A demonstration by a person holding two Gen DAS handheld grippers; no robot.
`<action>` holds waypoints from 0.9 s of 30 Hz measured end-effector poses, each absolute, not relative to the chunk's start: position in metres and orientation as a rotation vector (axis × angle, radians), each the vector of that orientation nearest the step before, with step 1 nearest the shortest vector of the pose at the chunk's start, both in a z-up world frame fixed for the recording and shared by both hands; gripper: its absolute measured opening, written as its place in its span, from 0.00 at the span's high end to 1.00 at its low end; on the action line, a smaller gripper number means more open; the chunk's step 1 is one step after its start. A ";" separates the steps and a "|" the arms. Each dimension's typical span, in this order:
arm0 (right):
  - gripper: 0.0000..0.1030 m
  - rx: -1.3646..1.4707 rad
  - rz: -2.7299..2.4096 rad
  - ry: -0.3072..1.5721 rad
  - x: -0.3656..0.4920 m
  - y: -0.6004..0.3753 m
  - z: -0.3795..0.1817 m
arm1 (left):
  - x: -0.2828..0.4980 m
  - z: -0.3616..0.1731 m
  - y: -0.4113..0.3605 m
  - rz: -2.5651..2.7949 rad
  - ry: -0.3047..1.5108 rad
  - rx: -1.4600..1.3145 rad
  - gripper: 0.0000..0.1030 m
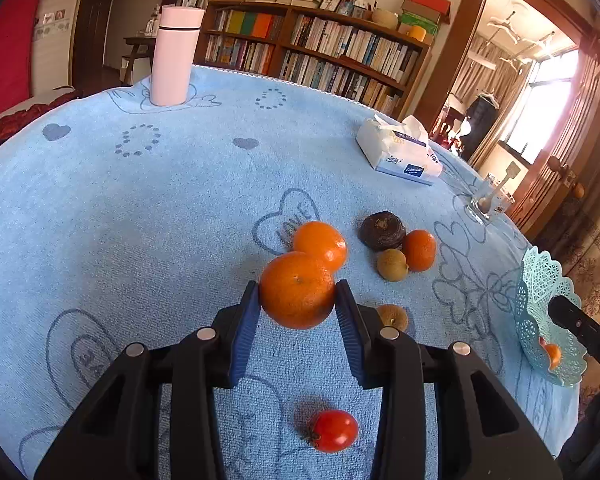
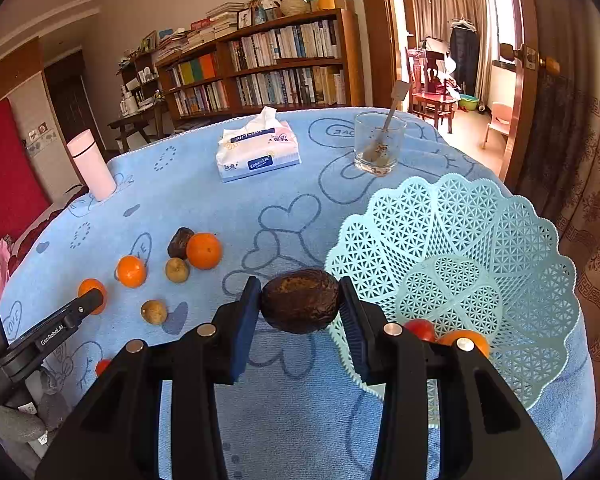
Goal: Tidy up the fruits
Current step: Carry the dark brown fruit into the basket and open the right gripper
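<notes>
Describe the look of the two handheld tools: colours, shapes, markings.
Both tools look alike: the left tool and right tool have matte black angular bodies with triangular cut-outs, round silver pins at the joints, and two fingers faced with ribbed blue pads. Seen from the right wrist, the left tool's side carries white "GenRobot.AI" lettering. No cables or sleeves show.

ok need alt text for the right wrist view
The right gripper holds a dark brown fruit between its fingers, beside a pale blue lattice basket. Oranges and kiwis lie on the blue cloth to the left.
</notes>
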State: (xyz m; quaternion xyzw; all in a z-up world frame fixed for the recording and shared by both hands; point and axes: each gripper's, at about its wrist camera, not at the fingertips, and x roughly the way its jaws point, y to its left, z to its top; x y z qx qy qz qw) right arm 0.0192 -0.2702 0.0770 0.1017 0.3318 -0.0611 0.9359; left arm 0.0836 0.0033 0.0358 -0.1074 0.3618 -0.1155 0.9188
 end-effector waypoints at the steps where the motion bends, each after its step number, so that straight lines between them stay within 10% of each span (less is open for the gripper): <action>1: 0.60 0.213 -0.143 0.679 0.017 -0.276 0.076 | 0.083 0.036 0.003 -0.240 0.743 -0.220 0.62; 10: 0.59 0.407 -0.284 0.678 0.001 -0.351 0.070 | 0.084 0.035 0.002 -0.231 0.747 -0.223 0.62; 13: 0.36 0.504 -0.337 0.659 -0.008 -0.374 0.068 | 0.084 0.035 0.001 -0.228 0.747 -0.218 0.62; 27: 0.25 0.325 -0.434 0.549 -0.036 -0.362 0.078 | 0.072 0.051 -0.013 -0.205 0.706 -0.174 0.62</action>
